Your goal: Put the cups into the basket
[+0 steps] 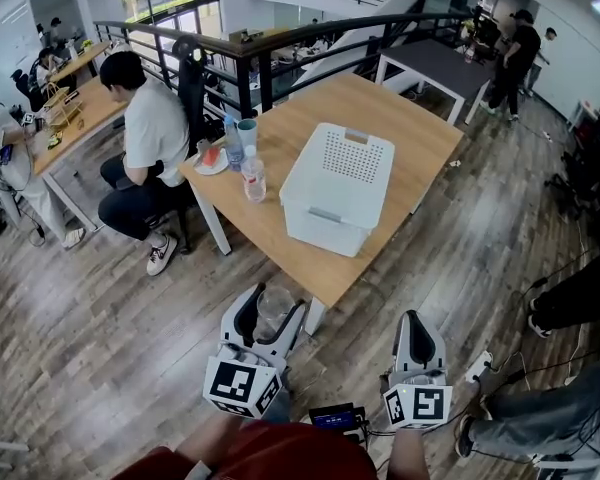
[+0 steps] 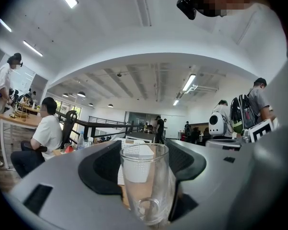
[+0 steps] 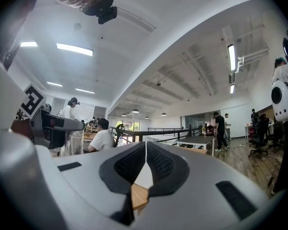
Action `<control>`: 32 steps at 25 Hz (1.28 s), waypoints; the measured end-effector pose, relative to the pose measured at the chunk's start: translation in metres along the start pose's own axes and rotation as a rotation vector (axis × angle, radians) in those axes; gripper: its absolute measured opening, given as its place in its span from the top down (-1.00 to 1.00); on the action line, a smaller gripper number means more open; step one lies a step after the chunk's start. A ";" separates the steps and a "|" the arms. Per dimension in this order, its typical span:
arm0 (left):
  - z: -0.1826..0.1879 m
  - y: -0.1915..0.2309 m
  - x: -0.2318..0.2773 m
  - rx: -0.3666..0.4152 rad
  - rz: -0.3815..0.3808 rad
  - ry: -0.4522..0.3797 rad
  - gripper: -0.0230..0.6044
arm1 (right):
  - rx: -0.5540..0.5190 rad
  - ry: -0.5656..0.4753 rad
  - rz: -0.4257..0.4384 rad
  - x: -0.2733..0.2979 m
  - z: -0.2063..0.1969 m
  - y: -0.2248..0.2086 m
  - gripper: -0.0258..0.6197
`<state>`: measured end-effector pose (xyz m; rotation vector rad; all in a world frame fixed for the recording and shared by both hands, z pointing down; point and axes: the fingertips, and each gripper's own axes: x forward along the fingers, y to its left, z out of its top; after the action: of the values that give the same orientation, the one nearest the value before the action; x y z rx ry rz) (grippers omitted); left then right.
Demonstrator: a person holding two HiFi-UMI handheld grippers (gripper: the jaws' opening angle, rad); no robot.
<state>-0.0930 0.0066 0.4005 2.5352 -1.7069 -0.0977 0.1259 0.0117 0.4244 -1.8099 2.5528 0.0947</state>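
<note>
A clear glass cup [image 1: 274, 303] stands upright between the jaws of my left gripper [image 1: 271, 318], held over the floor just short of the table's near corner. In the left gripper view the cup [image 2: 144, 181] fills the gap of the left gripper [image 2: 143, 152], and both dark pads touch its sides. The white perforated basket [image 1: 338, 183] sits on the wooden table [image 1: 420, 133], beyond the held cup. A teal cup [image 1: 247, 133] stands at the table's far left edge. My right gripper [image 1: 417, 320] is shut and empty, low at the right; its pads [image 3: 158, 164] meet.
Two water bottles [image 1: 252, 178] and a small plate [image 1: 211, 160] stand near the teal cup. A person in a white shirt [image 1: 150, 133] sits at the table's left side. A dark railing [image 1: 280, 43] and a grey table [image 1: 440, 68] lie behind.
</note>
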 end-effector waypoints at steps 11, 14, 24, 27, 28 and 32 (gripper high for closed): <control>0.009 0.047 0.033 -0.012 -0.034 -0.009 0.00 | -0.018 -0.002 -0.029 0.053 0.005 0.018 0.88; 0.013 0.058 0.044 -0.015 -0.047 -0.009 0.00 | -0.024 -0.002 -0.036 0.068 0.009 0.023 0.88; 0.019 0.092 0.074 -0.019 -0.102 -0.009 0.00 | -0.030 -0.001 -0.093 0.103 0.011 0.033 0.88; 0.020 0.096 0.082 -0.020 -0.120 -0.010 0.00 | -0.030 -0.004 -0.108 0.108 0.012 0.033 0.88; 0.021 0.097 0.085 -0.021 -0.124 -0.010 0.00 | -0.030 -0.006 -0.112 0.111 0.012 0.033 0.88; 0.022 0.101 0.100 -0.023 -0.132 -0.007 0.00 | -0.028 -0.007 -0.117 0.122 0.010 0.027 0.88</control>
<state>-0.1504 -0.1251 0.3888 2.6317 -1.5306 -0.1344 0.0594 -0.0939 0.4103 -1.9596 2.4467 0.1356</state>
